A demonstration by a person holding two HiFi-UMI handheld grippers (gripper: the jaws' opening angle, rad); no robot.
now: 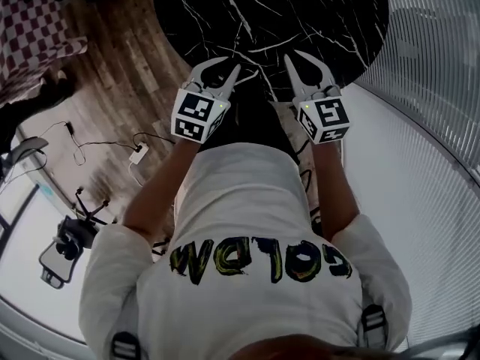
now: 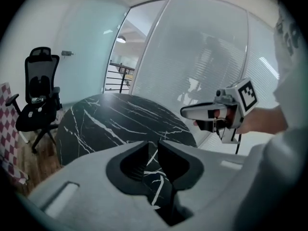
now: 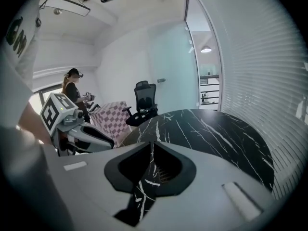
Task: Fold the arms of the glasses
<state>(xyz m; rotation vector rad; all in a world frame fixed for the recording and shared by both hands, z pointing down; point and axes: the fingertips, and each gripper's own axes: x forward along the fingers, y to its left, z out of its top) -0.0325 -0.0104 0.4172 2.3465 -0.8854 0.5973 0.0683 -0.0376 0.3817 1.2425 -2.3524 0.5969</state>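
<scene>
No glasses show in any view. A round black marble table (image 1: 300, 13) lies in front of me, bare where I can see it (image 2: 120, 114) (image 3: 216, 129). My left gripper (image 1: 234, 70) hovers over its near edge, jaws drawn together to a thin slit with nothing between them (image 2: 153, 143). My right gripper (image 1: 291, 55) hangs beside it at the same height, jaws nearly touching and empty (image 3: 149, 146). Each gripper shows in the other's view: the right gripper (image 2: 185, 112) at right, the left gripper (image 3: 113, 143) at left.
A black office chair (image 2: 38, 95) (image 3: 144, 100) stands beyond the table by a red-and-white checkered seat (image 1: 37, 28) (image 3: 108, 117). A second person (image 3: 72, 88) stands at the back. Cables (image 1: 135, 152) and a stand (image 1: 71, 238) lie on the wooden floor. Blind-covered glass walls curve round at right.
</scene>
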